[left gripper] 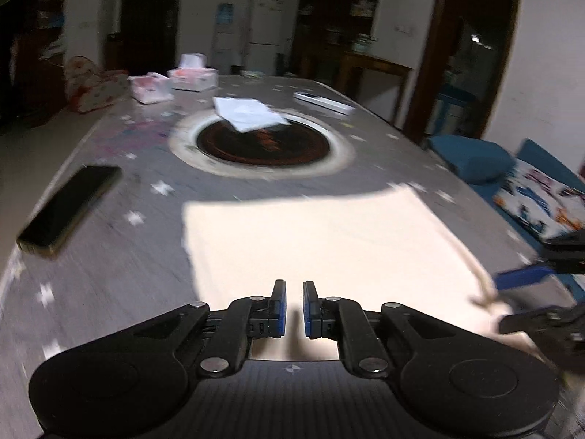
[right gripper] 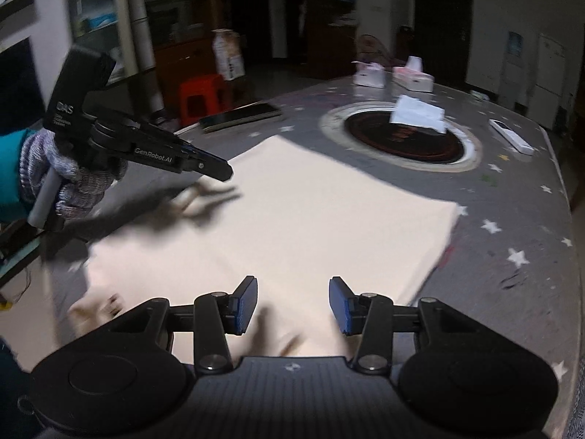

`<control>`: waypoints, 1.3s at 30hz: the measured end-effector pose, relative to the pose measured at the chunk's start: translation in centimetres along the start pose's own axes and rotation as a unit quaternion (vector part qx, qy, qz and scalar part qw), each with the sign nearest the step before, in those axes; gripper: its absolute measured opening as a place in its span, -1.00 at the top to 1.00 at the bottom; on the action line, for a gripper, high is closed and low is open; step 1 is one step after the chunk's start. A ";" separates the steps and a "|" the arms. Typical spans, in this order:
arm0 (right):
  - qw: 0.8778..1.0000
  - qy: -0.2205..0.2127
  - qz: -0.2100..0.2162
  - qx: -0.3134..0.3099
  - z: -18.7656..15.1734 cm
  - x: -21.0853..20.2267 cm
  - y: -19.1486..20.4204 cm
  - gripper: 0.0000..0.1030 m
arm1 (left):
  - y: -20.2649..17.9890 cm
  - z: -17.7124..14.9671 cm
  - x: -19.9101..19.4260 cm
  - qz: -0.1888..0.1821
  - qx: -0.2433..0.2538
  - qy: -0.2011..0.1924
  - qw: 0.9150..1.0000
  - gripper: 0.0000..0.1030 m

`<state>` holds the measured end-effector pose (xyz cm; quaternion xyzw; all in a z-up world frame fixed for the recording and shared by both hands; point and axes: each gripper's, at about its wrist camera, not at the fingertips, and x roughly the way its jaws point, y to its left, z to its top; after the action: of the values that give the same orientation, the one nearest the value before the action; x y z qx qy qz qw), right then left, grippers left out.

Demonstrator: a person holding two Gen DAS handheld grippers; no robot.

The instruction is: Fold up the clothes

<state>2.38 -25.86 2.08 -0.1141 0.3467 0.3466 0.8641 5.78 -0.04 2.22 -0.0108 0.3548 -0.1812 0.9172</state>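
A home's dining room: large star-patterned table (left gripper: 109,274) with inset round hotplate (left gripper: 263,142), tissue boxes (left gripper: 193,77) at the far end, white fridge (left gripper: 265,33) beyond, blue sofa (left gripper: 471,157) right, red stool (right gripper: 201,97) left.

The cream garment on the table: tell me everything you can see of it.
The cream garment is plain pale cloth, lying flat and smooth on the grey star-patterned table as a rough rectangle, seemingly folded already. A drawstring-like cord trails from one edge. Neither gripper appears to grip it; their shadows fall across it. It lies short of the round dark inset.
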 end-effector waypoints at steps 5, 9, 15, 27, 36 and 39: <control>1.000 0.005 -0.006 0.004 -1.8 0.0 1.6 0.18 | -2.4 -3.0 -2.8 -0.031 0.001 0.000 1.000 0.80; 0.999 0.013 -0.016 0.036 -3.1 0.2 0.8 0.20 | -2.8 -4.7 -3.2 -0.027 0.000 0.011 1.000 0.80; 0.999 -0.007 -0.024 0.043 -2.8 -0.5 0.8 0.21 | -2.6 -5.5 -3.2 -0.023 -0.013 0.014 1.000 0.80; 0.999 -0.018 -0.037 0.029 -3.4 -1.8 1.9 0.27 | -3.7 -6.1 -4.7 -0.025 0.007 0.005 1.000 0.78; 0.998 -0.002 -0.054 -0.031 -4.9 -1.7 4.6 0.27 | -5.4 -8.0 -5.7 -0.029 0.045 0.013 0.998 0.73; 0.998 -0.014 -0.056 -0.033 -4.7 -2.6 4.8 0.27 | -5.3 -8.2 -6.7 -0.028 0.053 0.006 0.998 0.69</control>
<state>-4.66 -25.70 0.63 -0.1569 0.3158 0.3104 0.8828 -5.93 -1.84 1.19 0.0289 0.3502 -0.2254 0.9087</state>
